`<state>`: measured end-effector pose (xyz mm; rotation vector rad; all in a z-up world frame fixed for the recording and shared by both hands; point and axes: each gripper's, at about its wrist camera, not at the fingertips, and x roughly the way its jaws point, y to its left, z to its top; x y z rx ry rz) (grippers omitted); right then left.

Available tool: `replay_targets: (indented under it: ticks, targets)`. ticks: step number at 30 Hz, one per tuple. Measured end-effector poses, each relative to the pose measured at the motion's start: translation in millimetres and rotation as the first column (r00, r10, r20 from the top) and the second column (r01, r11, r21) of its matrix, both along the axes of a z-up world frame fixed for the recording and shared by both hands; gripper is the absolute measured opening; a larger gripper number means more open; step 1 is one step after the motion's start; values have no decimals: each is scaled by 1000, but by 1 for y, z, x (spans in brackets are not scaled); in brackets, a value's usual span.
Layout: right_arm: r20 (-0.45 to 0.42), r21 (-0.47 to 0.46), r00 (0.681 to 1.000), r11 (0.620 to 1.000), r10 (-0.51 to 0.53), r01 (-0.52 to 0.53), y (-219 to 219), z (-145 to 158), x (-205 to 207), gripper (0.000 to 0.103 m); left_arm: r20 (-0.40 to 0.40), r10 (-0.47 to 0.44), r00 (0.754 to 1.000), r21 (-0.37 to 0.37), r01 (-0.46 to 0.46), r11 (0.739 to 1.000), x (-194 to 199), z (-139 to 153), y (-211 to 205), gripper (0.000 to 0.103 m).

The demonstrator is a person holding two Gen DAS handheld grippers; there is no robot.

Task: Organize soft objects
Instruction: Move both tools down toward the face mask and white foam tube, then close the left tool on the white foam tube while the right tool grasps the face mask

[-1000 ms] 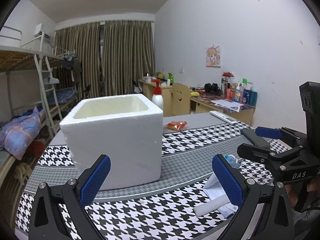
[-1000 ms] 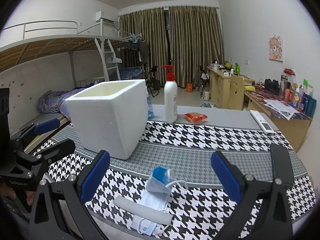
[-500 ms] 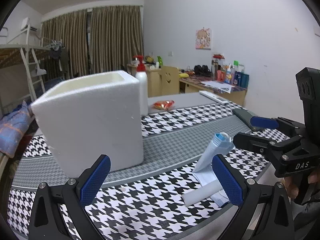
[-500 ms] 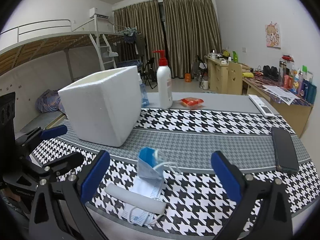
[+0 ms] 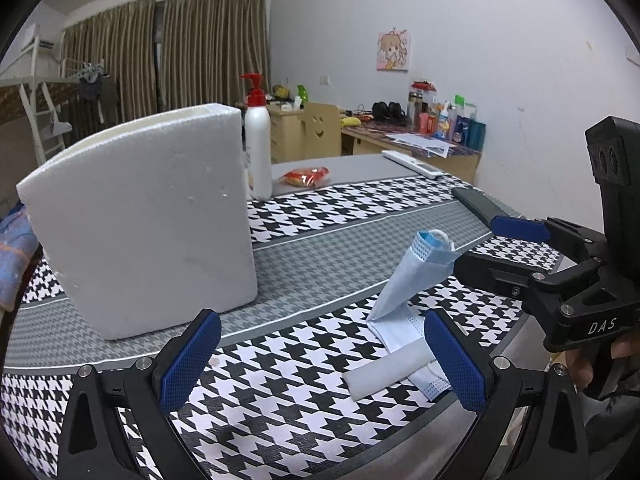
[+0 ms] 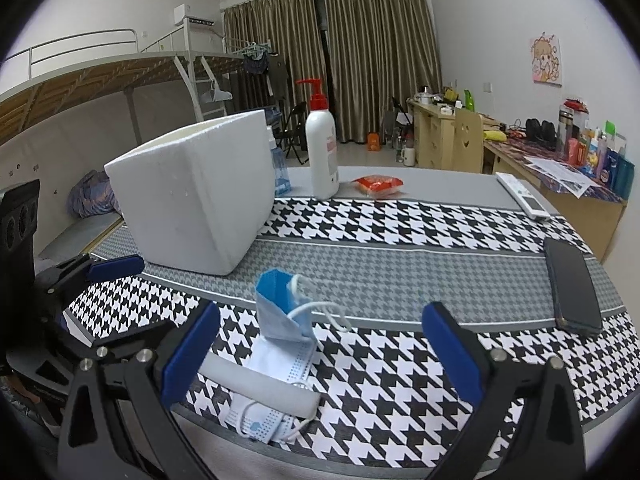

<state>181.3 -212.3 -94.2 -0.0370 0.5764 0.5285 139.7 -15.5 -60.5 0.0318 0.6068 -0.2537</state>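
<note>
A pile of light blue face masks (image 5: 404,300) (image 6: 280,332) lies near the table's front edge, one folded mask standing up. Across the pile rests a white foam roll (image 5: 386,372) (image 6: 260,386). A white foam box (image 5: 140,232) (image 6: 196,196) stands open-topped behind it to the left. My left gripper (image 5: 320,360) is open, low over the tablecloth, with the roll just inside its right finger. My right gripper (image 6: 320,354) is open, and the masks sit between its fingers nearer the left one. Each gripper shows at the edge of the other's view.
A white pump bottle (image 6: 322,152) with a red top and a red snack packet (image 6: 378,185) stand behind the box. A black phone (image 6: 572,284) and a white remote (image 6: 522,196) lie at the right. The houndstooth cloth (image 6: 400,232) covers the table; a bunk bed is at left.
Both grippers have dropped lower and come closer to the masks and roll, which now loom larger. The left view has swung right, off the box top. Nothing was grasped.
</note>
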Motion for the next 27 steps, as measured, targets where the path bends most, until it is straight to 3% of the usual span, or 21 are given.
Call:
replay_targets:
  ticks: [11,21,24,27]
  targets:
    - [-31,-8,999,1000,23,-24,2,-9,6,102,-56,-50,997,17,51,999,11,-11,-7,102]
    - [-70,-6,997,1000,27,-27,0,-16,13,101,-103,-132,986,97,142,985,21,-26,-24,102]
    - [-80,-11,996,1000,23,-24,0,-19,16,100,-126,-175,977,106,188,976,23,-31,-28,100]
    - [-92,-12,995,1000,28,-29,-1,-21,18,96,-157,-222,962,129,242,962,27,-35,-33,91]
